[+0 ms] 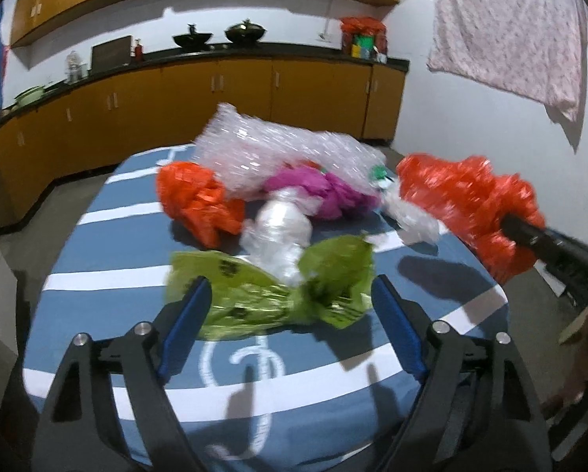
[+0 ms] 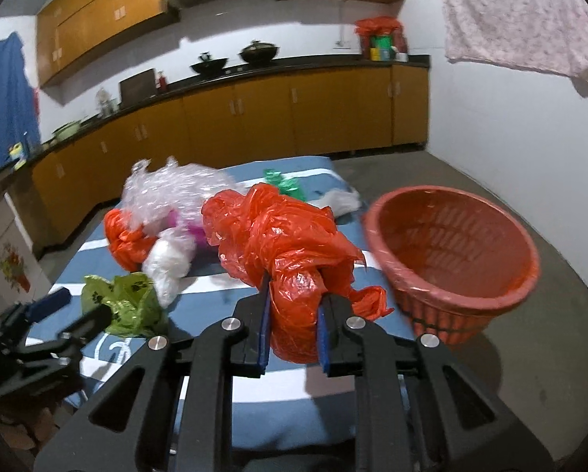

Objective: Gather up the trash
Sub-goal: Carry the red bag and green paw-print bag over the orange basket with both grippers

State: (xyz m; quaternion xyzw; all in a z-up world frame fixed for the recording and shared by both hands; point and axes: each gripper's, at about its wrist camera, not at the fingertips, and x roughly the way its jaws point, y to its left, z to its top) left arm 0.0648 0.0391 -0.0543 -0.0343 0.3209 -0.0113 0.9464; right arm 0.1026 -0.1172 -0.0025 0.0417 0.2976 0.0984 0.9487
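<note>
My left gripper [image 1: 290, 287] is open, its blue pads on either side of a crumpled green plastic bag [image 1: 270, 295] that lies on the striped table; I cannot see the pads pressing it. My right gripper [image 2: 294, 306] is shut on a red plastic bag [image 2: 286, 244], held a little above the table beside a red basket [image 2: 451, 299]. In the left wrist view that red bag [image 1: 463, 196] hangs at the right on the right gripper [image 1: 518, 228]. The green bag [image 2: 124, 303] and left gripper [image 2: 73, 308] show at lower left in the right wrist view.
More trash lies on the blue striped tablecloth [image 1: 97, 275]: an orange bag [image 1: 195, 200], bubble wrap [image 1: 274, 149], a clear plastic wad [image 1: 278, 232], a magenta bag [image 1: 317, 188]. Yellow cabinets [image 1: 215, 94] line the far wall. The basket stands off the table's right edge.
</note>
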